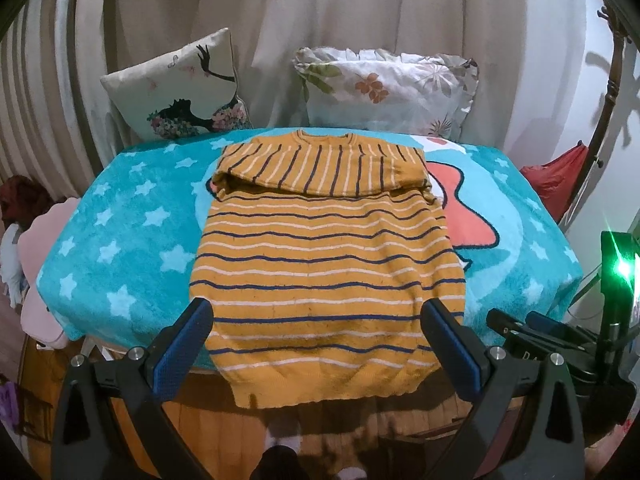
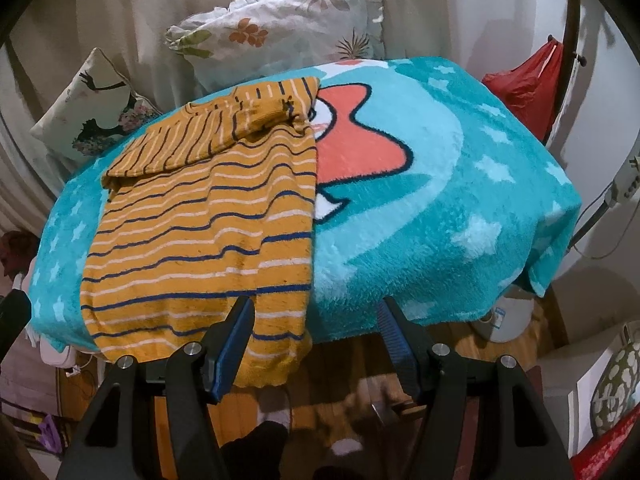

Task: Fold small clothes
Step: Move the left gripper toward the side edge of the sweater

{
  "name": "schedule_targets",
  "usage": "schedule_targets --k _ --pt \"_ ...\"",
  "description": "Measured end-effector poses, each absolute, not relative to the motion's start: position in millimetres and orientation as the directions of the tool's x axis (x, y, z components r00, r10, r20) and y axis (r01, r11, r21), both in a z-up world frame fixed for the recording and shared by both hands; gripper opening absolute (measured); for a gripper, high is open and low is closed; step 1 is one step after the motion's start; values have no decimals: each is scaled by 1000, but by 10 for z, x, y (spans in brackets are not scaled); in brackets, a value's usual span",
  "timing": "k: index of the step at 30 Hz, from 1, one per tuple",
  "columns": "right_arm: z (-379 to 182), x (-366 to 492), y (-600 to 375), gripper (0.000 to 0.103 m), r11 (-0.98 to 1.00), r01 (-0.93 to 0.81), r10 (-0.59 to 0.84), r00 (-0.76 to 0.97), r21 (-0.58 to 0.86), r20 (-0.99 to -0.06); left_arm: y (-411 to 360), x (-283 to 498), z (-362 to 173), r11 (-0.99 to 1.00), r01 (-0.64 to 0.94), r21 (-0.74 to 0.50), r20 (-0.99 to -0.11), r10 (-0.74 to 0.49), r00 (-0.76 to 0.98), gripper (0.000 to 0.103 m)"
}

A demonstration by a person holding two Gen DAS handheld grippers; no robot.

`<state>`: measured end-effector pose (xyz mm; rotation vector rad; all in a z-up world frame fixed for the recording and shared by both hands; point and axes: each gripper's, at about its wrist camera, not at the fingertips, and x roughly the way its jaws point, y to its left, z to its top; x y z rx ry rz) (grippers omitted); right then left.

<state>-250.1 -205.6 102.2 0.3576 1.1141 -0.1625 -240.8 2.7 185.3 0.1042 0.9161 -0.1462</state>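
Observation:
A mustard sweater (image 1: 320, 256) with navy and white stripes lies flat on a teal star-patterned towel (image 1: 120, 216). Its sleeves are folded across the chest, and its hem hangs over the near edge. My left gripper (image 1: 320, 312) hovers open above the hem, its blue-padded fingers (image 1: 188, 340) wide on either side of the sweater's lower part. In the right wrist view the sweater (image 2: 200, 220) lies to the left. My right gripper (image 2: 318, 316) is open over its lower right corner and the towel (image 2: 440, 200), holding nothing.
Two printed pillows (image 1: 384, 88) lean against pale curtains behind the towel. A red bag (image 2: 524, 84) hangs on a dark stand at the right. A device with a green light (image 1: 620, 268) stands at the right. Wooden floor (image 1: 380, 420) shows below the near edge.

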Motion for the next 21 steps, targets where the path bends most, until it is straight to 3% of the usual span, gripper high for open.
schedule_targets --k 21 --pt "846 -2373 -1920 69 941 280 69 385 188 -920 162 -2297 1710 994 113 10 -834 -54 549 103"
